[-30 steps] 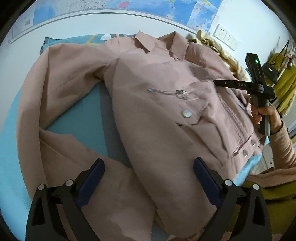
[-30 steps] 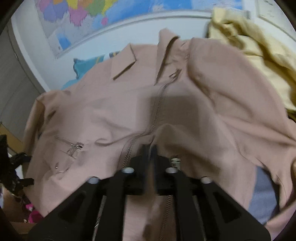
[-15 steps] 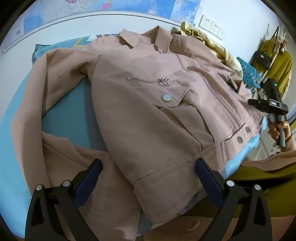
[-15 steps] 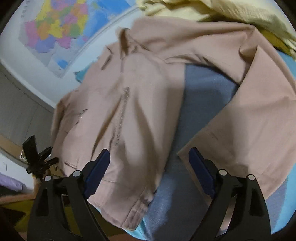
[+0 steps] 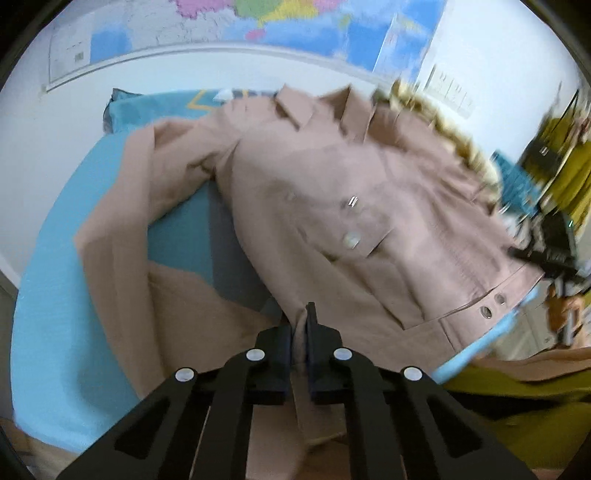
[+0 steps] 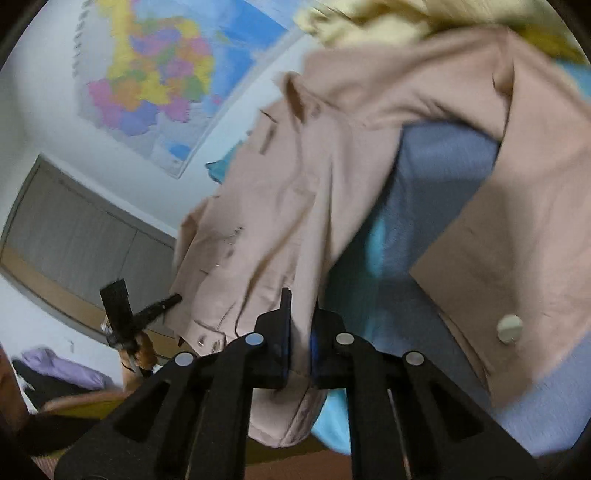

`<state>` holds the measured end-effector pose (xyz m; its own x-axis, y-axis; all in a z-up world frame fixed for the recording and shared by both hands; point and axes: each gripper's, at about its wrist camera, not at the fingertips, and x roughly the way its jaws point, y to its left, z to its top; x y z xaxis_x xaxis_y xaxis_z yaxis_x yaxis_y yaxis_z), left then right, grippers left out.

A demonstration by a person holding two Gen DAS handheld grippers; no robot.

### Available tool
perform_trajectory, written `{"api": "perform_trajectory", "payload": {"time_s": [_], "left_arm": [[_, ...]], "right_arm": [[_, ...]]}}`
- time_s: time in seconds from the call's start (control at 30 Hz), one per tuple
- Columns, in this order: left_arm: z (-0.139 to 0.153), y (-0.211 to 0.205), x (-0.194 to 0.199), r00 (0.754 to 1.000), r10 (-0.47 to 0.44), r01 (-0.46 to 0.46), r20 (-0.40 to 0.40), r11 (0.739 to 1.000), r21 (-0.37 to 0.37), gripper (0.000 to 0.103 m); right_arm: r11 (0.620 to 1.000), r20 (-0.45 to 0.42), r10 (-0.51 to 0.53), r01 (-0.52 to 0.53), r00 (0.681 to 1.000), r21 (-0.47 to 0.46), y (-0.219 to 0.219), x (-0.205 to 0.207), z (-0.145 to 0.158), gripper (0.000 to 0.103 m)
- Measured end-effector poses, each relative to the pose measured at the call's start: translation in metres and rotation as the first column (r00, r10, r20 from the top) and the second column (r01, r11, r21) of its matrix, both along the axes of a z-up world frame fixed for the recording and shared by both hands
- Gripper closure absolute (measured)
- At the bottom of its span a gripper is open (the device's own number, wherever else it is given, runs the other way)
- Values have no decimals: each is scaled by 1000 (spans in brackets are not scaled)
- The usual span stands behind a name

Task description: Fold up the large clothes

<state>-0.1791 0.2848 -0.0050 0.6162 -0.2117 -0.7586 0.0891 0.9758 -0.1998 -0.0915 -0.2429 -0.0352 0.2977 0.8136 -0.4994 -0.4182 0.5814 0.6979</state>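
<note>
The pink jacket (image 5: 332,221) lay spread out, front side up, on a blue sheet (image 5: 66,277), with its collar near the wall and a big map (image 5: 258,22) hung above. A yellow cloth (image 6: 388,22) was piled past the far shoulder. A second before, the left gripper (image 5: 300,332) had its jaws wide over the bottom edge of the jacket; now the jaws had snapped tight on that bottom edge, near the sleeve side, and a fold of pink cloth stuck up between them. The right gripper (image 6: 300,325) had changed too. A second before it sat pinched at the zipper in the middle of the jacket, then half a second before it was wide open over the side of the hem. Now its jaws were squeezed together on the other bottom corner, by the snap buttons (image 6: 207,341). One sleeve (image 6: 517,221) with a round button (image 6: 509,328) lay off to the right in the right wrist view. Both views were blurry.
</note>
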Motion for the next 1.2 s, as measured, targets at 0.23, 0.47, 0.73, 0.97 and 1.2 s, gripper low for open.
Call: {"api": "perform_trajectory", "payload": {"time_s": [0.23,0.47,0.73,0.97,1.2], "left_arm": [[-7,-4,0,997,-14,20,-74,997,79,78],[13,11,10,997,65,-67,30,995,74,37],[31,-39,59,994,-49,36,96,991,126,31],[27,-81,107,984,-164,154,74,980,122,31],[31,-104,144,964,-258,252,68,964,86,31]], "right_arm": [[982,-25,-4,-1,1000,-191,2,-8,-3,89],[897,259,-204,286,944,-336,-30,10,36,24],[711,331,-289,433,898,-554,-36,87,14,7],[775,228,-293,370,929,-512,-57,111,-3,96],[932,247,-196,258,949,-255,-71,87,92,100]]}}
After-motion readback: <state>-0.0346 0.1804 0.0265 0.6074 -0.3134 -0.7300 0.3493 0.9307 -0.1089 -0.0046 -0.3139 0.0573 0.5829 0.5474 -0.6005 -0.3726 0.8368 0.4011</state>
